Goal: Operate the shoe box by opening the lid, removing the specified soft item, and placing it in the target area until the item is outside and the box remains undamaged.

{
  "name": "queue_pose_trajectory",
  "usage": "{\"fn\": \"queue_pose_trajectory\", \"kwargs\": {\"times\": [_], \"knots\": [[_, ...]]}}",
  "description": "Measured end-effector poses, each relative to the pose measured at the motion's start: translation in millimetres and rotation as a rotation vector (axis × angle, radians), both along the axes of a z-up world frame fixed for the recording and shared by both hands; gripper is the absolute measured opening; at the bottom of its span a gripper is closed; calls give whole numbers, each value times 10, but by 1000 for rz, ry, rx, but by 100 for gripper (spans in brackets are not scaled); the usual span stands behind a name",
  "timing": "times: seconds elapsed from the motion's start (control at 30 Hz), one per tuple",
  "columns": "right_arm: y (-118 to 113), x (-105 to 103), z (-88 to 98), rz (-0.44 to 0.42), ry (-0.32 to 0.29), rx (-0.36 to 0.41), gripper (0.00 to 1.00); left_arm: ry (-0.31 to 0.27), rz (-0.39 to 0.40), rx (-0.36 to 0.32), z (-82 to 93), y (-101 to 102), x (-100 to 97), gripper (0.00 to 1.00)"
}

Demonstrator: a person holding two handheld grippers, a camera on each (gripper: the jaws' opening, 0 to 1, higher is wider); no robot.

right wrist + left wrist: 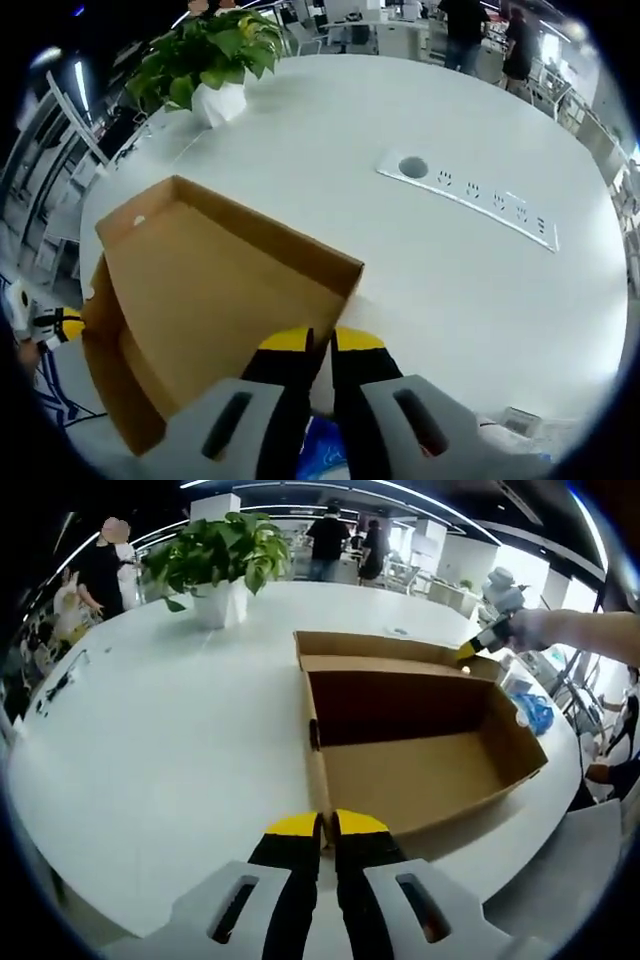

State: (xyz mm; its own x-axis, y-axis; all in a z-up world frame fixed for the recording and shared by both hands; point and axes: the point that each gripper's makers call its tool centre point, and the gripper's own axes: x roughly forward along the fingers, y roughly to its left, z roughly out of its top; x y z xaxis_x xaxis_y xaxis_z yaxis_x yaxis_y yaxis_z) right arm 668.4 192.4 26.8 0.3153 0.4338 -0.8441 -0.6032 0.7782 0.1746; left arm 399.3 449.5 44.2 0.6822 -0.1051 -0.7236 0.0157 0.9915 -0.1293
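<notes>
Open brown cardboard shoe box [410, 740] lies on round white table [170, 750], inside looks bare. Left gripper [326, 825] clenched, tips at near box edge, grasping nothing I can see. Right gripper [320, 340] clenched at raised lid [230, 290]; whether it pinches lid, cannot tell. Blue soft item [533, 712] lies just beside box. Potted green plant [215, 555] stands far behind.

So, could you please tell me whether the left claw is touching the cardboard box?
Cannot tell. In the left gripper view the left claw has its yellow tips over the near edge of the cardboard box, but the overlap hides whether they make contact.
</notes>
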Motion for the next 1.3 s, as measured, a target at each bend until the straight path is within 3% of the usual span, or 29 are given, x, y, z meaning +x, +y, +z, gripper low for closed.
{"fn": "queue_pose_trajectory", "kwargs": {"times": [0.6, 1.3], "knots": [[-4, -29, 338, 18, -85, 47, 2, 7, -3, 2, 8, -11, -14, 1], [-32, -166, 833, 12, -202, 179, 0, 11, -4, -2, 23, -22, -26, 1]]}}
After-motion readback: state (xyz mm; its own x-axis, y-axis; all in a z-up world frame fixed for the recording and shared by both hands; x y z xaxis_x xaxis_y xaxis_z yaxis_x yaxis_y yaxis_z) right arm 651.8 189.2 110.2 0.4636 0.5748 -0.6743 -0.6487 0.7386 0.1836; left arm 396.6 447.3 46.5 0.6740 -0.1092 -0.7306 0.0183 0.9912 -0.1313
